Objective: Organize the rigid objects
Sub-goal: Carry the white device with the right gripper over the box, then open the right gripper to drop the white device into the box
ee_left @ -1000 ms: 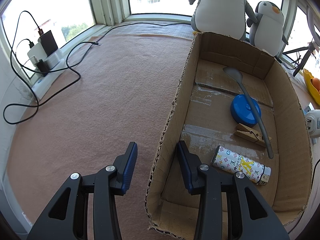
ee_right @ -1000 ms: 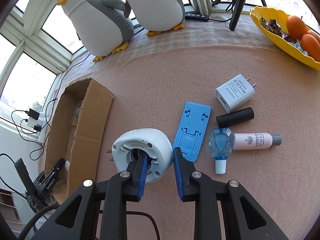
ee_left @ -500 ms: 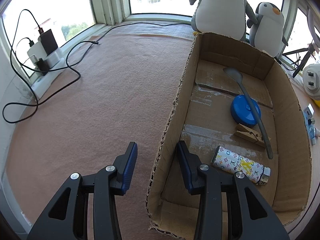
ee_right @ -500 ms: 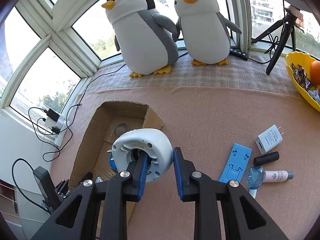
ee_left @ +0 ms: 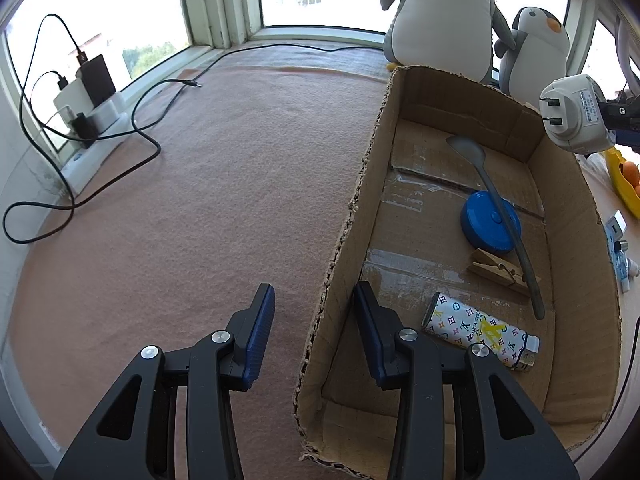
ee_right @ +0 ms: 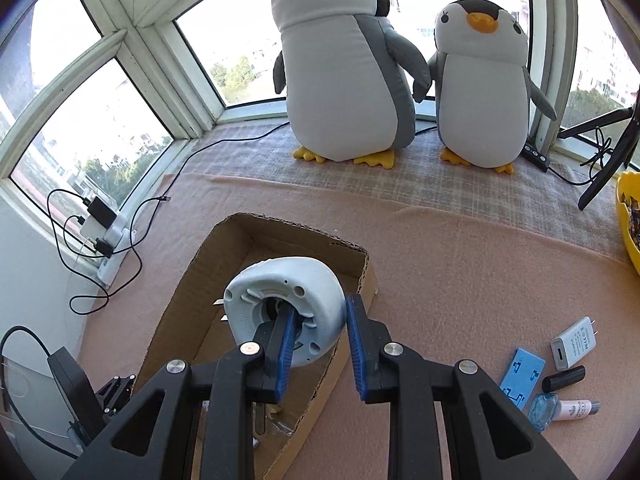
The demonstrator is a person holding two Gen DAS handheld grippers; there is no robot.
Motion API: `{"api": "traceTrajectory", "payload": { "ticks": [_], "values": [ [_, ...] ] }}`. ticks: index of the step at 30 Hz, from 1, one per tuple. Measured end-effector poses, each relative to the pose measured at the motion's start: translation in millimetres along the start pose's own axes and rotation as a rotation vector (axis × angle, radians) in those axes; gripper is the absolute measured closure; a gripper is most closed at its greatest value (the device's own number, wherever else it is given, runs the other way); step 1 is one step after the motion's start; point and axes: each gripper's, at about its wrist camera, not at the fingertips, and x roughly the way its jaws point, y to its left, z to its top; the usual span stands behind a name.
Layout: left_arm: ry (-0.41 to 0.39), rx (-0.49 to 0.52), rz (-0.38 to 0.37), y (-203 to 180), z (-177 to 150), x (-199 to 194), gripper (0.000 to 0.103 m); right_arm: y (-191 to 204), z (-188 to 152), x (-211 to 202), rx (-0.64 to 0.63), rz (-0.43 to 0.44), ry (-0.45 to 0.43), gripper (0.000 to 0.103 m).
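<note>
My right gripper point(ee_right: 318, 342) is shut on a round white plug-in device point(ee_right: 282, 304) and holds it in the air over the far part of the cardboard box point(ee_right: 192, 300). The device also shows in the left wrist view point(ee_left: 574, 116), above the box's right wall. The box point(ee_left: 352, 216) holds a grey spoon point(ee_left: 496, 216), a blue round tin point(ee_left: 482, 226), a wooden clothespin point(ee_left: 498, 272) and a patterned lighter point(ee_left: 478, 330). My left gripper point(ee_left: 314, 338) is open and straddles the box's near left wall.
Two plush penguins point(ee_right: 344, 72) stand by the window behind the box. A white charger point(ee_right: 572, 342), a blue stand point(ee_right: 520, 376), a black cap point(ee_right: 564, 378) and small bottles point(ee_right: 560, 410) lie on the pink mat at right. A yellow fruit bowl point(ee_right: 628, 216) and a power strip with cables point(ee_left: 86, 120) sit at the edges.
My right gripper has carried the white device up off the mat and leftward to above the box. My left gripper has not moved.
</note>
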Motion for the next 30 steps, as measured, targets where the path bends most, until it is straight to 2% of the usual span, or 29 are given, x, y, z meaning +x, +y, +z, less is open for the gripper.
{"api": "traceTrajectory", "payload": {
  "ticks": [8,20,23,27,30],
  "values": [
    [0.000,-0.002,-0.001,0,-1,0,0.064,11,6,23,-0.053,-0.053,0.022,0.081],
    [0.000,-0.004,-0.002,0,-1,0,0.064,14,7,37,-0.073,-0.081,0.043,0.080],
    [0.000,-0.003,-0.002,0,-1,0,0.064,15,7,37,-0.076,-0.086,0.049,0.077],
    [0.000,-0.002,-0.002,1,-1,0,0.064,16,8,31,-0.083,-0.091,0.024,0.061],
    [-0.001,-0.001,-0.003,2,-1,0,0.064,16,9,26,-0.084,-0.086,0.013,0.061]
  ]
}}
